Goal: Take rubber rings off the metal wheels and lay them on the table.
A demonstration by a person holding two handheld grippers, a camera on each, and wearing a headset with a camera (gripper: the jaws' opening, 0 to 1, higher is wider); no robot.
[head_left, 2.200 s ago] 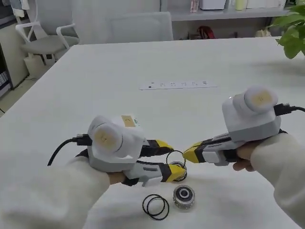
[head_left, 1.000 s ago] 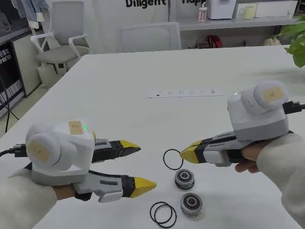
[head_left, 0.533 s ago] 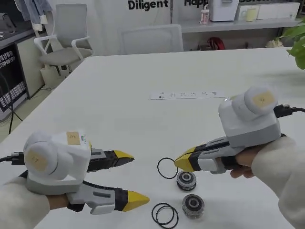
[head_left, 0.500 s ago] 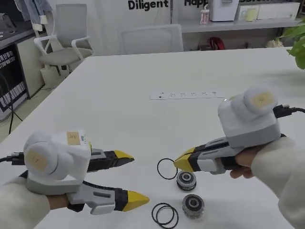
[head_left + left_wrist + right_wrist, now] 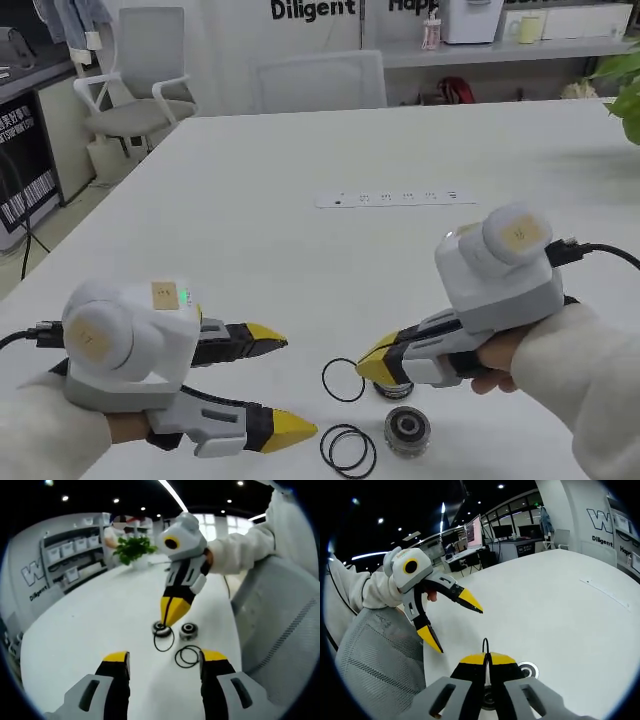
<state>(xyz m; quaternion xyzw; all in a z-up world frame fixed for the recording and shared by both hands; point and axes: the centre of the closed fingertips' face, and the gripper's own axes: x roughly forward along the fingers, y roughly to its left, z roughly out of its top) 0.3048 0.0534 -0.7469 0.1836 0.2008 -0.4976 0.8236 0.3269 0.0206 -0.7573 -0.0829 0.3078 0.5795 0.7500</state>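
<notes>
Laying step: the right gripper (image 5: pixel 368 368) pinches a ring (image 5: pixel 323 381) low over the table's (image 5: pixel 300 200) near edge, beside the wheels (image 5: pixel 408 426). The left gripper (image 5: pixel 300 387) gapes wide, empty. Next: lower and release by the laid rings (image 5: pixel 348 448).

Office, long white table (image 5: pixel 300 160), swivel chair (image 5: pixel 150 45), desk monitors (image 5: pixel 476 530), shelving (image 5: pixel 70 560), wall lettering (image 5: pixel 312 10)

white sleeves (image 5: pixel 585 375), grey grippers (image 5: pixel 298 386) (image 5: pixel 362 368), black jaws (yellow tips).
</notes>
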